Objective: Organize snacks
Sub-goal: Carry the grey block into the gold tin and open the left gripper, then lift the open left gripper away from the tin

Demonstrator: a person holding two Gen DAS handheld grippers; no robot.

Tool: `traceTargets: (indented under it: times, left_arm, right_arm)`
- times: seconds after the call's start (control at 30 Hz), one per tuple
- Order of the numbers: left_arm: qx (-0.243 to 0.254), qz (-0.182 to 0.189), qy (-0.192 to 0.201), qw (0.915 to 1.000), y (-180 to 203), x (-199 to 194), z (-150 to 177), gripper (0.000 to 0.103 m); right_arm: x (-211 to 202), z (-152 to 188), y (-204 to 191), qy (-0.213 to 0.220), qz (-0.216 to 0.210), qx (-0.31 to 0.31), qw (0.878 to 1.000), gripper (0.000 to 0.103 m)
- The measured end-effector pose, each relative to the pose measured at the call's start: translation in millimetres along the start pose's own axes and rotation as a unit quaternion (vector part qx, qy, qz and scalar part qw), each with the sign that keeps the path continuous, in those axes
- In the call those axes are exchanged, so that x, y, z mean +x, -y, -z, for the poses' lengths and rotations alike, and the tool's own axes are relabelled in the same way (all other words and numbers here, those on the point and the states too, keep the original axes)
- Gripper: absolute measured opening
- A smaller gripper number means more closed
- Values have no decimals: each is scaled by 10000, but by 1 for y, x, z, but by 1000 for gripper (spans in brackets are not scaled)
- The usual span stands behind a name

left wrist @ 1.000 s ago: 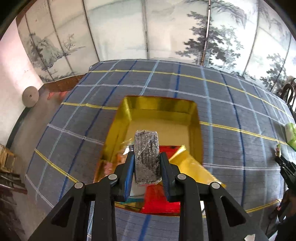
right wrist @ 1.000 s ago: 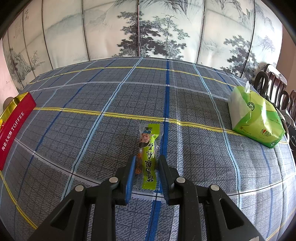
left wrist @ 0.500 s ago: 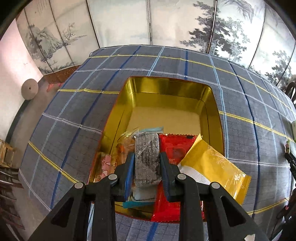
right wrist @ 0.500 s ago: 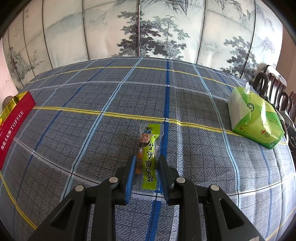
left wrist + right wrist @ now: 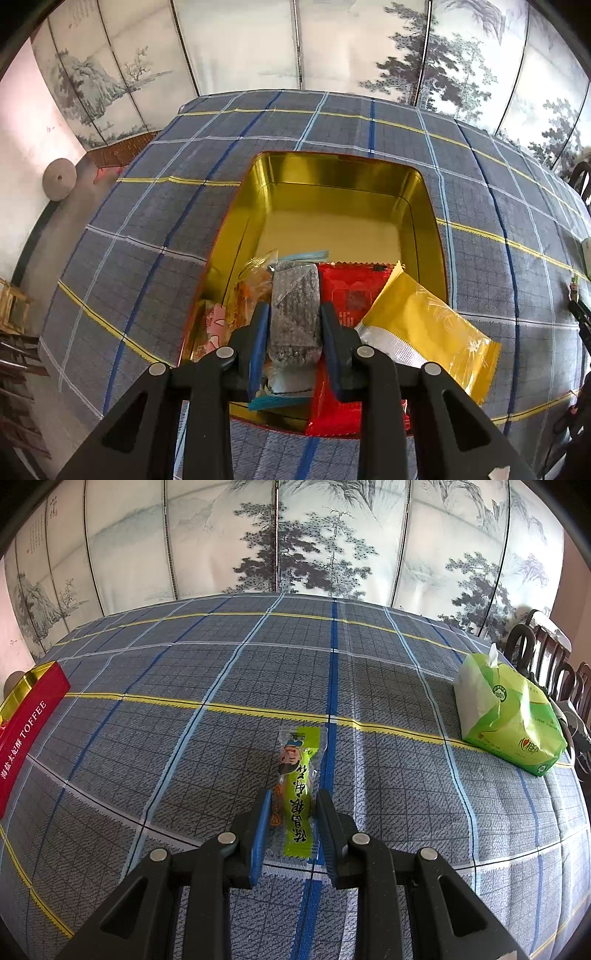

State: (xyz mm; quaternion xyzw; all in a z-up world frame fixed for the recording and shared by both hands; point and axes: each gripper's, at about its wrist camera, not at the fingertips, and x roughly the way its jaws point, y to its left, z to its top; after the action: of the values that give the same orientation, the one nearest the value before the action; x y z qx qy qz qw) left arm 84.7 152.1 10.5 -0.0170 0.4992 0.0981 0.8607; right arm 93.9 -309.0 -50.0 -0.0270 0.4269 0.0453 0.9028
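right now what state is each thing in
left gripper: shut on grey snack
grey snack: held above tin
tin: open, partly filled
yellow packet: overhanging tin's rim
right gripper: around green snack, grip unclear
green snack: flat on tablecloth

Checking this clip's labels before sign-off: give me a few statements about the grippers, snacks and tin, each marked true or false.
1. The left gripper is shut on the grey snack pack. True.
2. The gold tin is packed full. False: its far half is bare.
3. The yellow packet hangs over the tin's rim. True.
4. The green snack stick lies inside the tin. False: it lies on the plaid tablecloth, between the right gripper fingers.
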Motion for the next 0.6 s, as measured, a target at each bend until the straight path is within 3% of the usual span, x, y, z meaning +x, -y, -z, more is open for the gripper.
traceTargets:
  times: [0.23, 0.37, 0.6]
  left_arm:
    - [2, 5, -13, 10000, 0, -1, 0, 28]
    - [-17, -47, 71, 10000, -2, -6, 3, 39]
    - [-11, -20, 183, 9998, -5, -19, 11, 49]
  right_arm:
    - [0, 0, -1, -1, -3, 2, 10000, 26]
    - [0, 0, -1, -1, 22, -19, 10000, 26]
    - [-2, 0, 4, 0, 53, -47, 10000, 26]
